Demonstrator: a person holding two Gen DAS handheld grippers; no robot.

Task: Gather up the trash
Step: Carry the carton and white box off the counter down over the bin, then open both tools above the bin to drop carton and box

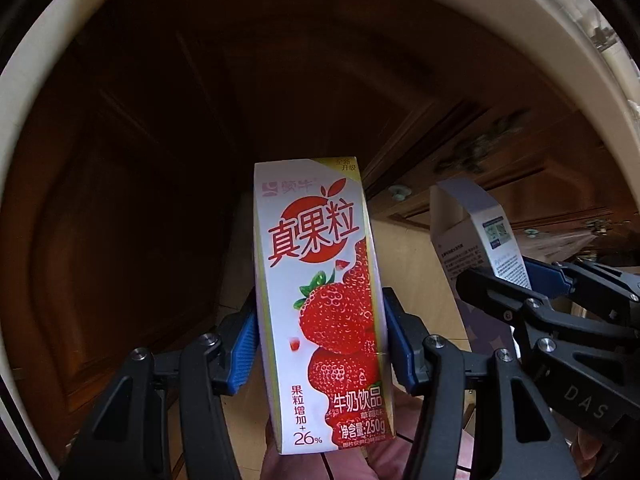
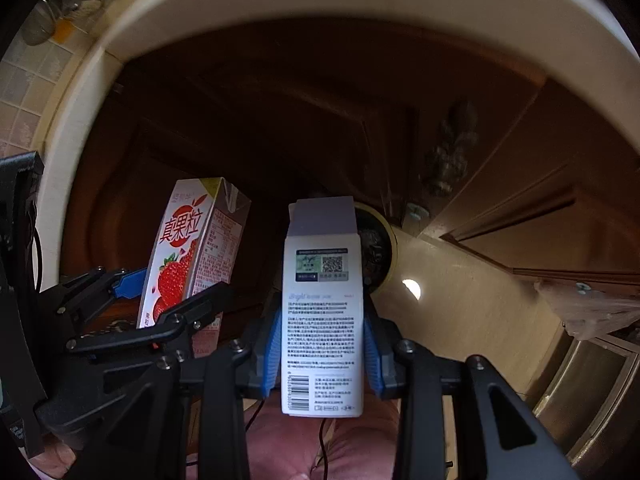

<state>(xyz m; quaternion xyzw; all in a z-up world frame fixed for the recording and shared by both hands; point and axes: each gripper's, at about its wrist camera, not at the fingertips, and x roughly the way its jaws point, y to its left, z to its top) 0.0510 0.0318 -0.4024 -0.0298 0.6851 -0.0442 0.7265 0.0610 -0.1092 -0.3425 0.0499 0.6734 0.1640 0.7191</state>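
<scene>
You have both pieces of trash in hand, so the picking-up part looks done and the drop is what remains. Your left gripper (image 1: 318,344) has its jaws pinched on the strawberry milk carton (image 1: 320,300), the blue pads (image 1: 244,354) pressed against its two narrow sides about halfway up, and the carton stands upright between them. Your right gripper (image 2: 322,346) is clamped the same way on the white printed box (image 2: 322,320), which also stands upright, its top flap open and its barcode end toward the camera. The two grippers sit side by side, near each other but not touching, below the overhanging cream countertop edge (image 1: 560,60) and in front of dark wooden cabinet doors (image 1: 140,200). In the right wrist view, a round dark container with a yellowish rim (image 2: 390,248) shows on the pale floor (image 2: 460,320) just behind the box; judging by the task, that is likely the bin, though most of it is hidden and you cannot tell how full it is. Neither item is over that opening yet. What is left, as far as these views show, is to carry both to the container and release them; whether other trash remains elsewhere cannot be told from here.
</scene>
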